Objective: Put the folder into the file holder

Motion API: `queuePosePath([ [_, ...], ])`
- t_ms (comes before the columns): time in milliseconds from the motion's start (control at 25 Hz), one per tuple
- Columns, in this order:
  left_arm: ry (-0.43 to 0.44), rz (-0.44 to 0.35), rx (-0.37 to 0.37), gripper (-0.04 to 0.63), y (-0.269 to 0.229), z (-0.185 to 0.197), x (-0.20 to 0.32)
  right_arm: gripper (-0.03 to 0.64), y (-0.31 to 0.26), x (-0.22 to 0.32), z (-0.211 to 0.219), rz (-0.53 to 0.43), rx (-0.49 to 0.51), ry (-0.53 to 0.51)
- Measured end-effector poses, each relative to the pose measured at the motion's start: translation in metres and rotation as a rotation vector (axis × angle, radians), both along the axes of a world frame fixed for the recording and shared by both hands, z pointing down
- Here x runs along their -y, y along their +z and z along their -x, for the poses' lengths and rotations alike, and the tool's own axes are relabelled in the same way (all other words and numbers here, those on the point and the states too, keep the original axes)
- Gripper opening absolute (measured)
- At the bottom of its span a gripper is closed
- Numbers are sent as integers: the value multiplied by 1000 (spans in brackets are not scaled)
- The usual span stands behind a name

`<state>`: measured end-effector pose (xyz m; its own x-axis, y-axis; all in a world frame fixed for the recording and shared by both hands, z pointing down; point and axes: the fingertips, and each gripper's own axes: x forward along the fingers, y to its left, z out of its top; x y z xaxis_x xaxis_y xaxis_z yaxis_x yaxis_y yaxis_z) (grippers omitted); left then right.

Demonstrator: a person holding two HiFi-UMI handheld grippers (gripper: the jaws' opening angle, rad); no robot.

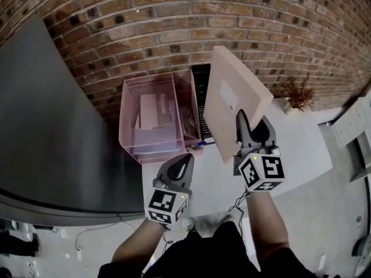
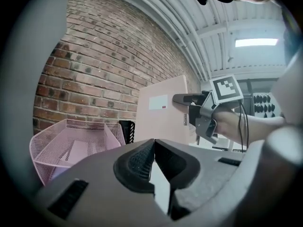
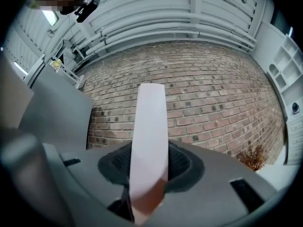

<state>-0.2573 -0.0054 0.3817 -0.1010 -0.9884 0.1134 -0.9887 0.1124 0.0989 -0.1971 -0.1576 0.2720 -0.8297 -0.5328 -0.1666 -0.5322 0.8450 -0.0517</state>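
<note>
From the head view, the pink mesh file holder (image 1: 133, 133) stands on the white table (image 1: 298, 149) against the brick wall (image 1: 174, 22). Pale papers (image 1: 153, 112) show in its wider left compartment. A black rack (image 1: 201, 94) stands just behind its right side. The right gripper (image 1: 248, 123) holds the folder (image 1: 232, 88) upright and tilted, off the table, to the right of the holder and in front of the rack. The left gripper (image 1: 186, 158) is near the holder's front right corner and carries nothing. A large grey panel (image 1: 40, 132) fills the left side. A dried plant (image 1: 298, 94) stands at the table's far right.

In the left gripper view, the left gripper (image 2: 154, 150) has its fingers pressed together with nothing between them. The file holder (image 2: 52, 148) lies ahead to the left, the black rack (image 2: 127, 130) beside it. The folder (image 2: 158, 119) rises to the right, pinched by the right gripper (image 2: 179, 98).

In the right gripper view, the fingers (image 3: 182, 162) pinch the folder (image 3: 150, 126), seen edge-on and running up toward the brick wall (image 3: 213, 89). The grey panel (image 3: 57, 112) is at the left and the plant (image 3: 253, 157) at the lower right.
</note>
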Motion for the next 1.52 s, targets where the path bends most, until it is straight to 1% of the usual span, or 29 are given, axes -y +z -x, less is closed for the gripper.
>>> queuePosePath([
  [360, -27, -16, -3, 6, -5, 11, -5, 152, 1, 12, 34, -37, -8, 6],
  [720, -63, 6, -6, 6, -1, 16, 10, 152, 13, 39, 66, -49, -5, 1],
  [1080, -85, 18, -1, 6, -5, 22, 25, 150, 21, 60, 84, -50, 57, 12],
  [1520, -70, 54, -17, 6, 4, 19, 38, 150, 34, 68, 103, -75, 71, 8],
])
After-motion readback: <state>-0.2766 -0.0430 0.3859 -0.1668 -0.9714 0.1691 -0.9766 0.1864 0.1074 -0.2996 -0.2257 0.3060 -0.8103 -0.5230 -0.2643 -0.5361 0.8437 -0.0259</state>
